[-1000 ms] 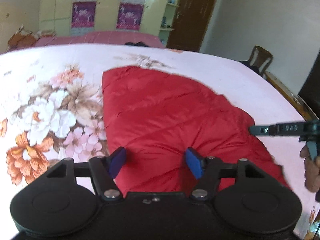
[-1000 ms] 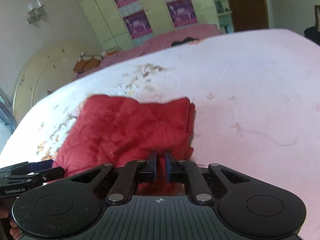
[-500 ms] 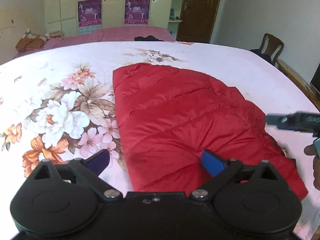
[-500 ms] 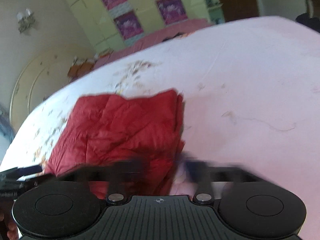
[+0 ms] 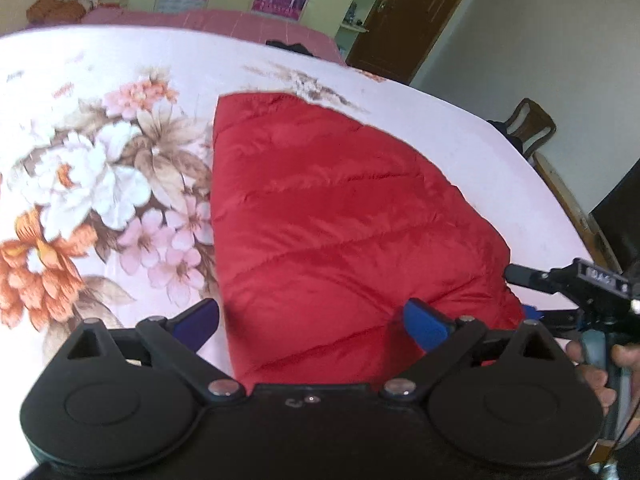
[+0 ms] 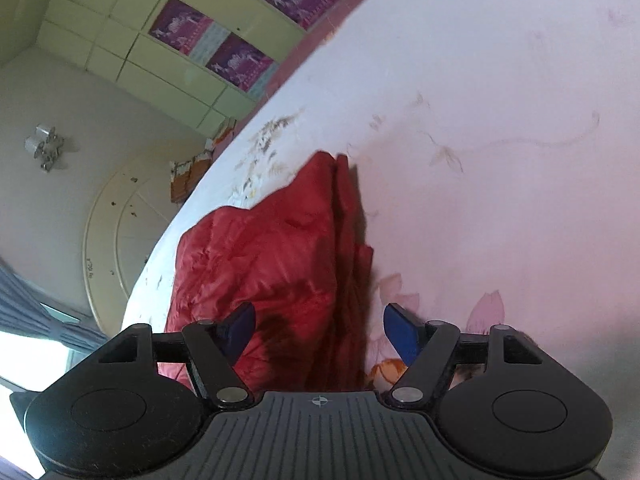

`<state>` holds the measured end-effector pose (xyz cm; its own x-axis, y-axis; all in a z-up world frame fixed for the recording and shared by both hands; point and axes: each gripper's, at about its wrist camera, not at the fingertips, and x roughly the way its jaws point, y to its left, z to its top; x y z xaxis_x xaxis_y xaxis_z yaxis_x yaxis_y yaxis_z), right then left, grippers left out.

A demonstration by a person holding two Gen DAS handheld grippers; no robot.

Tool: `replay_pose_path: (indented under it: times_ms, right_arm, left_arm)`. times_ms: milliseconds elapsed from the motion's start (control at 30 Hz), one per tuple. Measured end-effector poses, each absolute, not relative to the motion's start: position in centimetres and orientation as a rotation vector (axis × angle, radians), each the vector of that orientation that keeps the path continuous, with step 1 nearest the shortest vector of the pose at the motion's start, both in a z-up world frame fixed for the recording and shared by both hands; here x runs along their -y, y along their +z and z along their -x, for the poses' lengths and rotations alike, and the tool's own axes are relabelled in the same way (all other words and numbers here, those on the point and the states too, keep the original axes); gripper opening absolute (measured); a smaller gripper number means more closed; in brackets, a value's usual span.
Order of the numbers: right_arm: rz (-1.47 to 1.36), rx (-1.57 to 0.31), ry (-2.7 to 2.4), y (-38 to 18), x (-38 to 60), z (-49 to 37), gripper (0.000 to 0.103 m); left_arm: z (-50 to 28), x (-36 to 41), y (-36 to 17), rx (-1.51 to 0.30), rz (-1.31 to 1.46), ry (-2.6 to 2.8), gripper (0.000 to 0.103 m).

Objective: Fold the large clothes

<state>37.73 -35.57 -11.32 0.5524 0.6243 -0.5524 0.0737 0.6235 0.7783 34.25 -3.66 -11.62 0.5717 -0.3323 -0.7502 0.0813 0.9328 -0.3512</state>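
Fingers of both grippers, left (image 5: 312,322) and right (image 6: 319,330), gape empty, the right just narrowing; jacket (image 5: 340,220) stretches up-frame from both, its near edge between each pair.

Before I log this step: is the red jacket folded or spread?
Folded: the red jacket lies compact on the bedsheet, stacked edges showing along one side.

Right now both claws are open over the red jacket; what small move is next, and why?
Probably lift both away. The red jacket lies folded flat on the bed sheet, and the left claw and right claw grip nothing; the right one's jaws have just been closing somewhat.
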Motion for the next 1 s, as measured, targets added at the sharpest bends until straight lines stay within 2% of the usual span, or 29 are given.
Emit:
replay_pose_path:
  times_ms: [300,333,400,433,467,533,633,833,1000]
  right_arm:
    - [-0.823,-0.976,0.455,-12.4,33.8,-39.3,0.071]
    - [-0.828,-0.984,0.469,-12.7,33.4,-39.5,0.061]
    - [-0.842,-0.990,0.487,-13.2,33.1,-39.9,0.058]
    - [-0.844,-0.991,0.495,-13.2,33.0,-40.0,0.053]
    - [-0.847,-0.996,0.504,-13.4,32.9,-40.2,0.044]
    - [-0.816,-0.988,0.525,-12.9,32.5,-40.1,0.034]
    - [-0.753,-0.957,0.533,-11.5,32.2,-39.6,0.024]
    - [-0.725,-0.917,0.550,-9.8,31.5,-38.5,0.022]
    - [-0.721,-0.892,0.566,-8.8,30.8,-37.6,0.022]
  left_arm:
    - [-34.9,2.9,-12.8,-0.943,0.378,-0.267,0.095]
    - [-35.0,2.9,-12.9,-0.940,0.387,-0.269,0.095]
    - [-35.1,2.6,-13.2,-0.938,0.408,-0.271,0.094]
    - [-35.2,2.5,-13.3,-0.936,0.418,-0.271,0.093]
    - [-35.2,2.4,-13.3,-0.933,0.428,-0.270,0.090]
    - [-35.1,2.5,-13.1,-0.922,0.429,-0.273,0.086]
    - [-34.6,2.9,-12.3,-0.900,0.408,-0.282,0.078]
    - [-33.6,2.8,-10.6,-0.855,0.390,-0.287,0.073]
    - [-32.8,2.6,-8.6,-0.821,0.361,-0.283,0.073]
